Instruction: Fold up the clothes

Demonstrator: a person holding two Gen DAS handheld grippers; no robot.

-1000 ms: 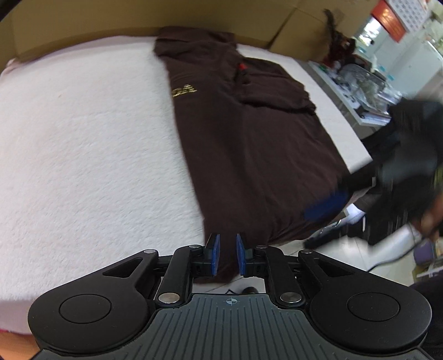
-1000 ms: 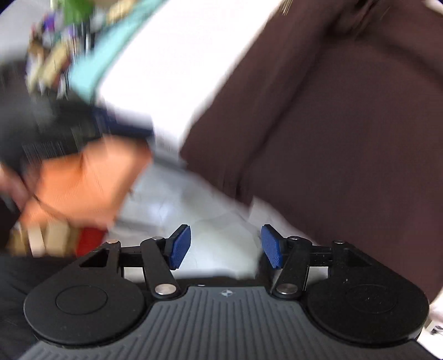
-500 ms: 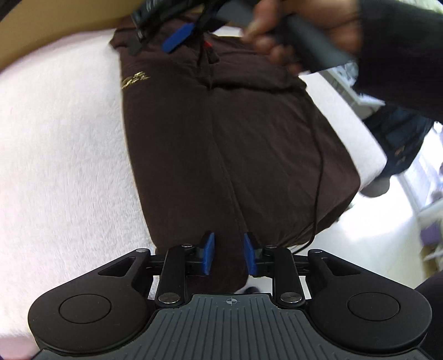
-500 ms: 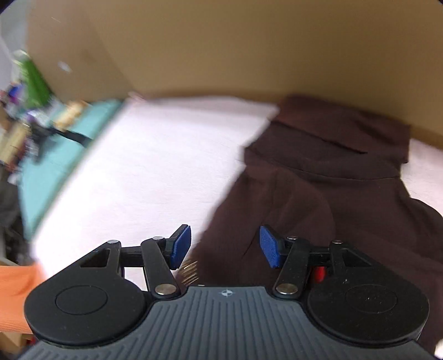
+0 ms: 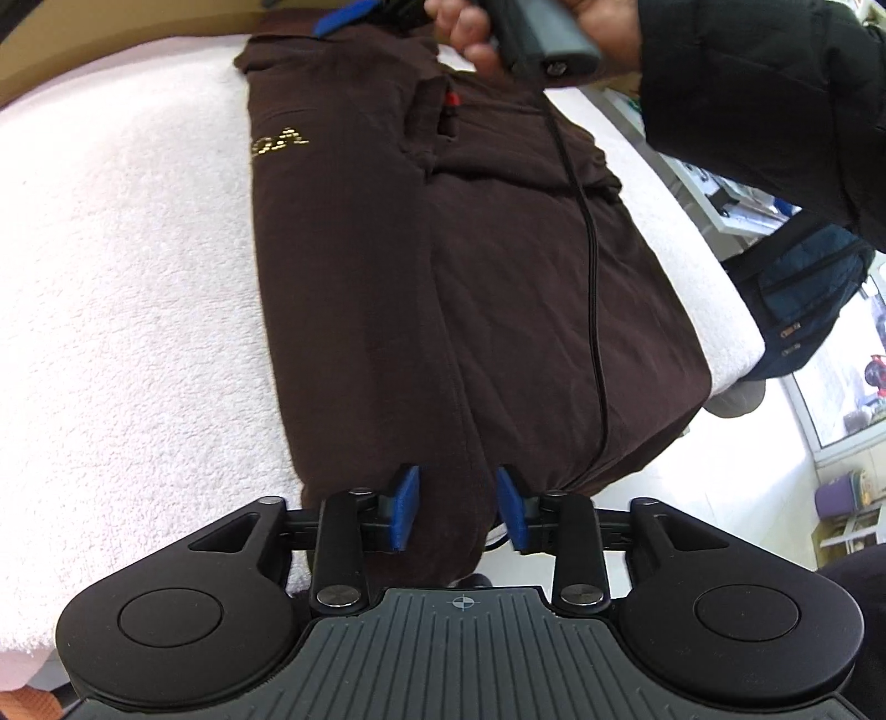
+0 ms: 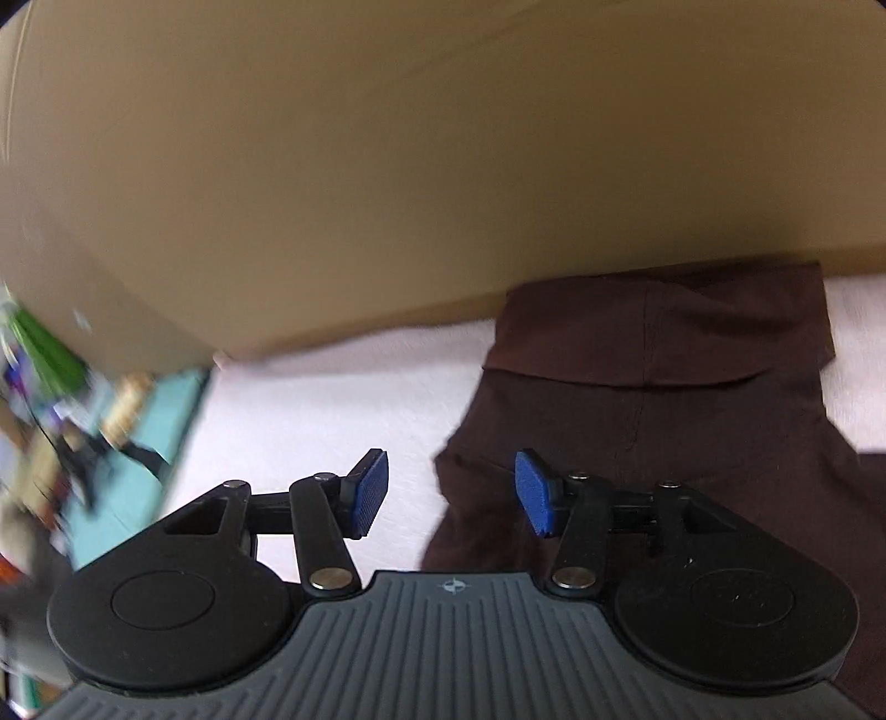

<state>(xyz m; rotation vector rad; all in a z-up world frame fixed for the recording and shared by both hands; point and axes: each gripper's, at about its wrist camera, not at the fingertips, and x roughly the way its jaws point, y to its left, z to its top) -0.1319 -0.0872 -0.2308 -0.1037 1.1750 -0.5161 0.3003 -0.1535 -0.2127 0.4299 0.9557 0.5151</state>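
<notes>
A dark brown shirt (image 5: 443, 249) lies folded lengthwise on a white fleecy cover (image 5: 122, 277), gold lettering near its far end. My left gripper (image 5: 457, 509) is open at the near hem, with cloth lying loose between its blue pads. A hand (image 5: 476, 27) holds my right gripper at the shirt's far end, where one blue fingertip (image 5: 340, 19) shows, and its black cable (image 5: 592, 277) trails across the shirt. In the right wrist view my right gripper (image 6: 451, 493) is open just above the shirt's (image 6: 664, 421) left edge, below the folded collar (image 6: 664, 343).
A cardboard wall (image 6: 387, 166) stands behind the collar end. The cover's right edge (image 5: 736, 332) drops to the floor, where a blue bag (image 5: 803, 299) stands. A teal surface (image 6: 149, 443) with clutter lies left of the cover in the right wrist view.
My left gripper, shut on the hem a second ago, has opened. My right gripper has swung from beside the hem, off the table's edge, up to the collar end.
</notes>
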